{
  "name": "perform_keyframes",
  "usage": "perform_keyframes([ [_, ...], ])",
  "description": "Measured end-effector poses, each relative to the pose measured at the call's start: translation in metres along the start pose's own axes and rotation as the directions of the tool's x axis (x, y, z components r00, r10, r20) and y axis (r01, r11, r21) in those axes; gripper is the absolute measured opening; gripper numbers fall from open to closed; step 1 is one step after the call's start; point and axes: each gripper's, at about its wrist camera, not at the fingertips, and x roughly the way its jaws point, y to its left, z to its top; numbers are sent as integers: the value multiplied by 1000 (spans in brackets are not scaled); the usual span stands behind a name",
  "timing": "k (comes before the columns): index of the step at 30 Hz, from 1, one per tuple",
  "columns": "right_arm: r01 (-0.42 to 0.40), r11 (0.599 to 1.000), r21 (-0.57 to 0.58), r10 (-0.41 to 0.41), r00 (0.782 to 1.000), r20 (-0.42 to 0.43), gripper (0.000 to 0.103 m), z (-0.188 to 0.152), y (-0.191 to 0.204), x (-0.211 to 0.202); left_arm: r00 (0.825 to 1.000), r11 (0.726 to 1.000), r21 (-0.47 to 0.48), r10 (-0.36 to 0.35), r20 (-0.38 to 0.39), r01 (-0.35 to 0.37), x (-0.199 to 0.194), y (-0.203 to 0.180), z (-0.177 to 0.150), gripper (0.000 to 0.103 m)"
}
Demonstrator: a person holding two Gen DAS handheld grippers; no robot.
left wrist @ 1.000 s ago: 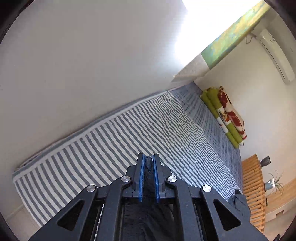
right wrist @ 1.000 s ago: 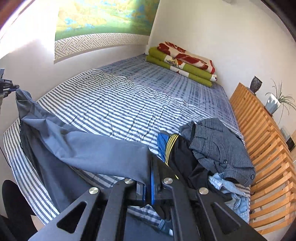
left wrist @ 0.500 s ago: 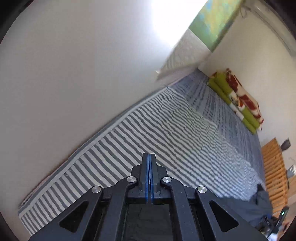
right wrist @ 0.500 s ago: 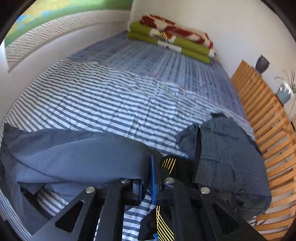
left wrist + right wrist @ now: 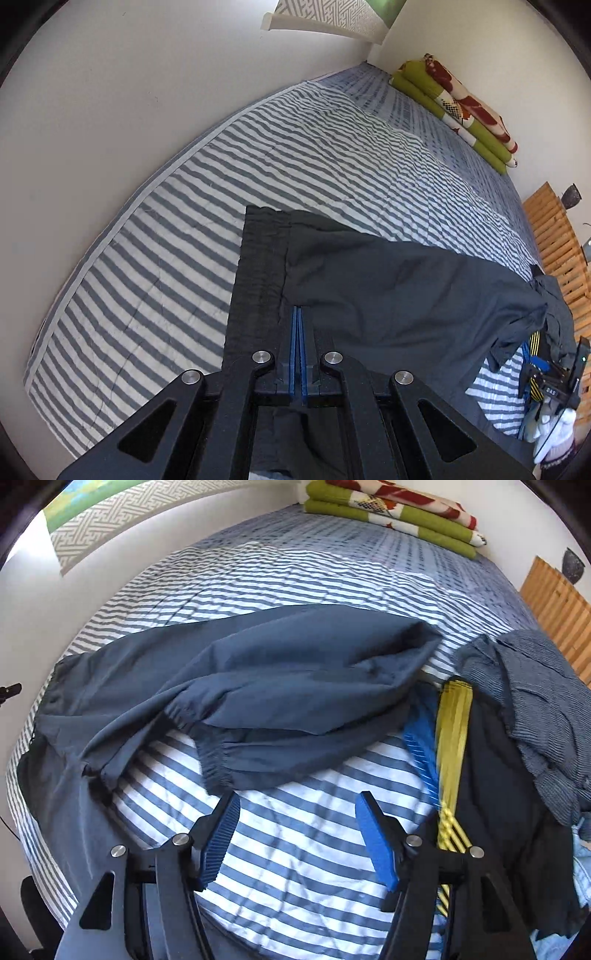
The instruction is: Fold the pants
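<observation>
Dark grey pants (image 5: 388,295) lie spread across the striped bed (image 5: 295,147), waistband to the left in the left wrist view. My left gripper (image 5: 298,308) is shut, pads pressed together at the waistband seam, with fabric running under it. In the right wrist view the same pants (image 5: 277,672) lie crumpled, their elastic cuffs (image 5: 218,760) just ahead of my right gripper (image 5: 297,801). Its jaws are opening and only bare bedsheet (image 5: 295,849) shows between the blue pads (image 5: 221,830).
A heap of other clothes sits to the right: a grey textured garment (image 5: 528,686) and a black one with a yellow stripe (image 5: 454,738). Folded green and red blankets (image 5: 391,509) lie at the bed's far end. A wooden slatted frame (image 5: 557,602) borders the right side, a white wall the left.
Both grippers have come down toward the bed. The pants went from hanging stretched between them to lying on the sheet. The right gripper let go of the leg end and opened.
</observation>
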Motion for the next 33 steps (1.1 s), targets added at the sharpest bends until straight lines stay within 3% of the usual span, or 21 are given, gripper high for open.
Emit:
perform_keyframes([
  [3,-36,999,-38,35,999,-18,62,16,38,32,1000,1000,1,18,-2,-18,-14,8,-12,0],
  [8,77,988,-137,-86,995,-58,61,25,74,88,998,998,-33,56,-15,-56,-22,31,-23,0],
  [9,93,984,-151,-104,992,-69,57,23,74,96,998,997,-45,58,-18,-59,-22,34,-23,0],
  [10,71,988,-140,-79,996,-47,32,21,71,93,998,997,-55,58,-18,-59,-22,37,-24,0],
  [11,70,990,-125,-78,995,-56,24,20,67,89,998,996,-62,60,-19,-61,-21,39,-24,0],
  [12,88,991,-102,-94,994,-61,24,18,60,81,998,996,-65,63,-18,-64,-20,40,-24,0],
  [15,84,996,-30,-85,996,-16,24,11,31,42,997,996,-61,70,-21,-71,-18,38,-26,0],
  [18,56,998,33,-58,996,65,24,-4,-8,-29,997,996,-53,70,-29,-71,-15,35,-28,0],
  [21,127,990,60,-135,979,151,24,-15,-54,-105,997,996,-53,63,-39,-65,-14,32,-31,0],
  [24,249,956,156,-276,942,190,24,-16,-115,-165,998,997,-63,50,-48,-53,-12,30,-36,0],
  [26,264,920,288,-320,933,167,25,-15,-165,-185,997,996,-69,45,-56,-49,-10,29,-40,0],
  [28,320,871,373,-378,921,93,36,-15,-210,-184,997,996,-76,41,-69,-46,-9,31,-46,1],
  [30,446,803,396,-496,868,27,37,-21,-235,-178,996,996,-81,36,-84,-43,-9,37,-56,20],
  [31,461,789,406,-515,857,28,37,-26,-238,-179,995,995,-86,45,-85,-52,-8,41,-61,27],
  [32,438,795,421,-500,865,45,41,-35,-239,-181,994,994,-90,56,-89,-64,-6,45,-66,39],
  [33,401,808,432,-471,880,64,45,-44,-236,-181,993,993,-92,62,-104,-71,-2,49,-72,43],
])
